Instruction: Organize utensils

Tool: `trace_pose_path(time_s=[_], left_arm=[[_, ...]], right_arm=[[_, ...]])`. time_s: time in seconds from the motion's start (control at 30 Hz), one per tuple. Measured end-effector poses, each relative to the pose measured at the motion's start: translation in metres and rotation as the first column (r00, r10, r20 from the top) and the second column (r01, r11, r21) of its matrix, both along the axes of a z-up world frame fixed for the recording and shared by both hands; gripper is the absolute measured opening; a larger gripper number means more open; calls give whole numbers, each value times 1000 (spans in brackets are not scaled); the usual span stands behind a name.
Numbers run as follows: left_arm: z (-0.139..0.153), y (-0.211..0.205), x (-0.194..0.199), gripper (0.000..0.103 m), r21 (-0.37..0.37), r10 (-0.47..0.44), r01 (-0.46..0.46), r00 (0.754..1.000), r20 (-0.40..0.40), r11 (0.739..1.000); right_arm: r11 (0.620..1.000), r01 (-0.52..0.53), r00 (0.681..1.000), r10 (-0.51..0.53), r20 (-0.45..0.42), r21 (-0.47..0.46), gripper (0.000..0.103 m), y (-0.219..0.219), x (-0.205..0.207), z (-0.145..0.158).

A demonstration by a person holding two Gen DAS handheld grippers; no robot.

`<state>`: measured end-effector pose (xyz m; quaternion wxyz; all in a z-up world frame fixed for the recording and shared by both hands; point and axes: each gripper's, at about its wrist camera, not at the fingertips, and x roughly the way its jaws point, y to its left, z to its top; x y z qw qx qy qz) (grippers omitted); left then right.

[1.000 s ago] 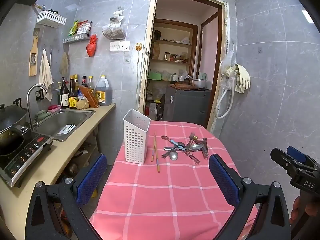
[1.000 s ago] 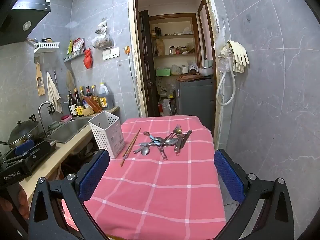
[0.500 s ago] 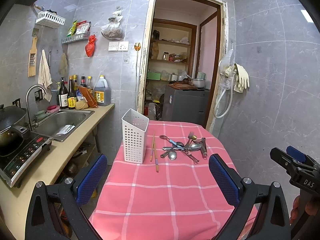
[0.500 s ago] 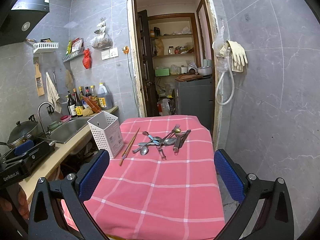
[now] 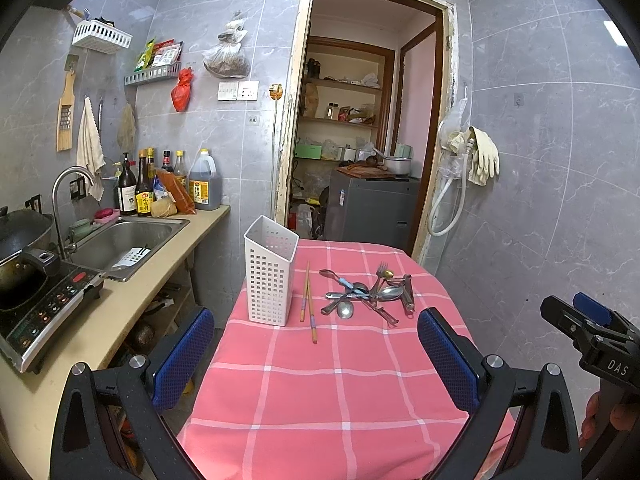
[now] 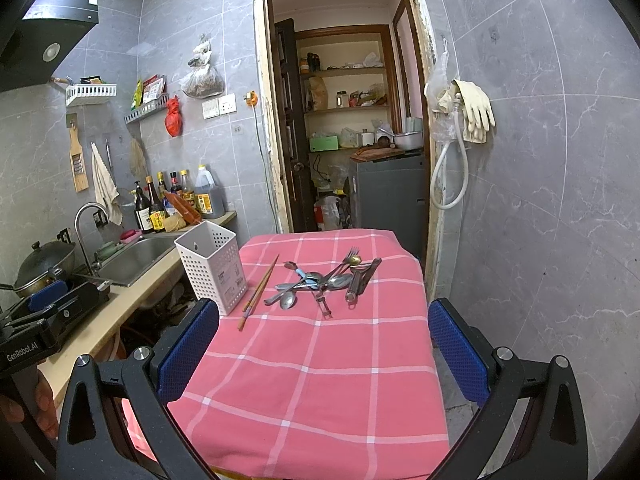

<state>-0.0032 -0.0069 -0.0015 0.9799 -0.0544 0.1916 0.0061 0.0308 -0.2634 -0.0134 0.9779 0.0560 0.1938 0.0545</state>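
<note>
Nothing is seen to be put away yet, so the job is judged to be at its very start. A white basket with many small holes is stood upright on the far left part of the tabletop, which is covered by a pink checked cloth. No handle is seen sticking out over its rim, so it is taken to be empty, though its inside is mostly hidden. Two chopsticks are laid flat just beside the basket, on its right. A little further right, a pile of spoons and forks is left in a heap, with the pieces crossed over one another. A fork is seen at the far side of the pile, and a spoon with its bowl toward the camera is seen at the near side. The left gripper is held above the near end of the tabletop, well apart from all these things, and its jaws are spread wide with nothing between them. The right gripper is held the same way, its jaws also wide and empty. Everything is left to be done: the chopsticks and each piece from the pile are to be picked up and stood in the basket.
</note>
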Motion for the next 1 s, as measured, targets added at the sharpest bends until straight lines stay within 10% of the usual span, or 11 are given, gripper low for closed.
trace_pose_path(time_s=[1.0], left_arm=[[-5,1,1,102,-3,-1,1,1000,-7,1000]], right_arm=[[1000,1,1000,-1,-10,7,102,2,0,-5]])
